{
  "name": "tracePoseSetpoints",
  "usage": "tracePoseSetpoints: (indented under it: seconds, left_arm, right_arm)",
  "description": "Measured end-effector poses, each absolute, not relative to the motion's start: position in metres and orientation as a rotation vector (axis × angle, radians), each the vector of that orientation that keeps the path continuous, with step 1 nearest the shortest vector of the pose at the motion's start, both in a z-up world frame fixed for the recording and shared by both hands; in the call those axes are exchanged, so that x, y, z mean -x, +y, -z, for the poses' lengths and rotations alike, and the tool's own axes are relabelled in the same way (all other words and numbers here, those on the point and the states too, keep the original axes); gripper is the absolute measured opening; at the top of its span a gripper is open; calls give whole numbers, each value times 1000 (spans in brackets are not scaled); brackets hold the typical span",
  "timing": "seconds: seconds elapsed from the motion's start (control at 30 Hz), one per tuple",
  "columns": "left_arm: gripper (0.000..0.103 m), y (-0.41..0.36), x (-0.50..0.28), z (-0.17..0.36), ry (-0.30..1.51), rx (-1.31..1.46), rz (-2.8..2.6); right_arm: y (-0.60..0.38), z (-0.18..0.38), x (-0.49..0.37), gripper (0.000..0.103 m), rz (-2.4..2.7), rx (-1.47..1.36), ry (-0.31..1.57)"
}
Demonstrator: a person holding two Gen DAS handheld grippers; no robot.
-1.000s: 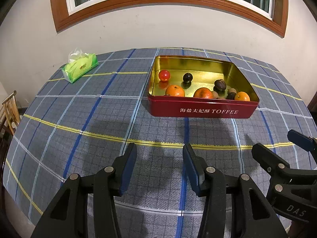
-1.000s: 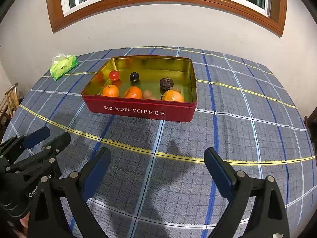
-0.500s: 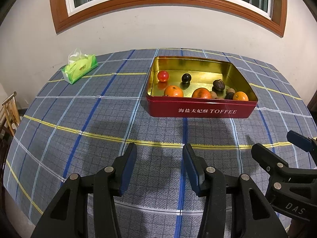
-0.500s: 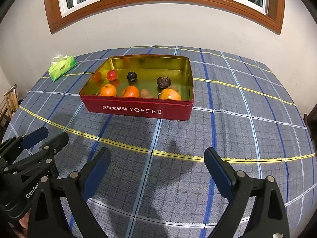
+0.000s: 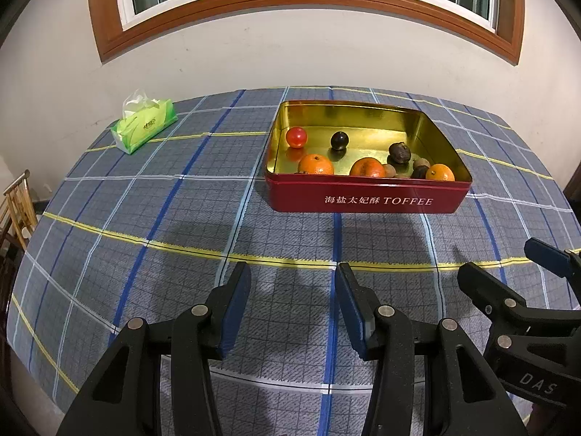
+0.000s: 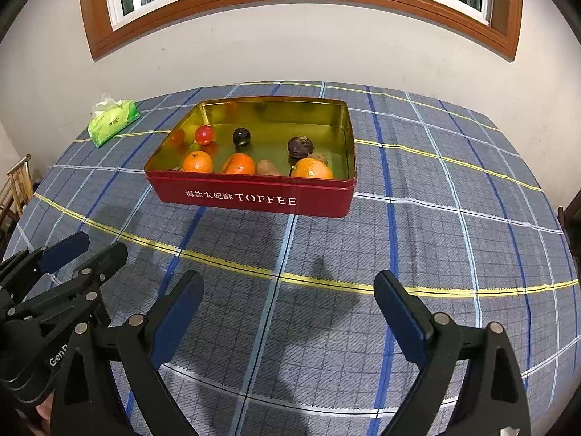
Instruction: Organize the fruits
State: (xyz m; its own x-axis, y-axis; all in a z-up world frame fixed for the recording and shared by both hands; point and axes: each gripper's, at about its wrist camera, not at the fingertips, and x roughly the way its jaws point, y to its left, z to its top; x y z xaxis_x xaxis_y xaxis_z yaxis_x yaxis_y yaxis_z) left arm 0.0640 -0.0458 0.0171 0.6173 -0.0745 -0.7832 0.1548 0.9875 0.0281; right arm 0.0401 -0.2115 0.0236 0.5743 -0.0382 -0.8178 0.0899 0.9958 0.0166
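A red tin (image 5: pixel 366 196) marked TOFFEE, gold inside, is seen standing on the bench (image 5: pixel 181 218), which is covered with a blue-grey checked cloth. The fruits are all held inside the tin. A small red fruit (image 5: pixel 296 137) and a dark round fruit (image 5: pixel 339 140) are placed toward the back left. Along the near wall three oranges are lined up: one at the left (image 5: pixel 315 164), one in the middle (image 5: pixel 367 168) and one at the right (image 5: pixel 440 172). A wrinkled dark fruit (image 5: pixel 399 152) is set behind the right orange, and a few small brown fruits are tucked between the oranges; their kind cannot be told.

The left gripper (image 5: pixel 292 303) is held above the cloth, near the tin but well clear of it, its fingers (image 5: pixel 238 301) parted with nothing between them. The right gripper (image 6: pixel 288 312) is held likewise, its fingers (image 6: pixel 397 309) spread wider and also bare. Both are seen side by side, pointed down toward the tin.

A green tissue pack (image 5: pixel 145 129) is seen lying at the far left corner of the bench, well apart from the tin.
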Motion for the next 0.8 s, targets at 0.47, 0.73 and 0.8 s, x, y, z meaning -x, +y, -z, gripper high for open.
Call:
tracePoseSetpoints:
  seconds: [0.47,0.73,0.8]
  left_arm:
    - [49,-46,-64,-16,897,-99,129]
    - [49,-47,-64,-14,896,-102,129]
    - [49,-47,-64,-14,898,-101,130]
  right_arm:
    - [-212,-21,-41,93,76,-60,964]
    - [-213,-20,-41,93,77,-66,966]
    - [-212,-20,-41,93,78,-66,967]
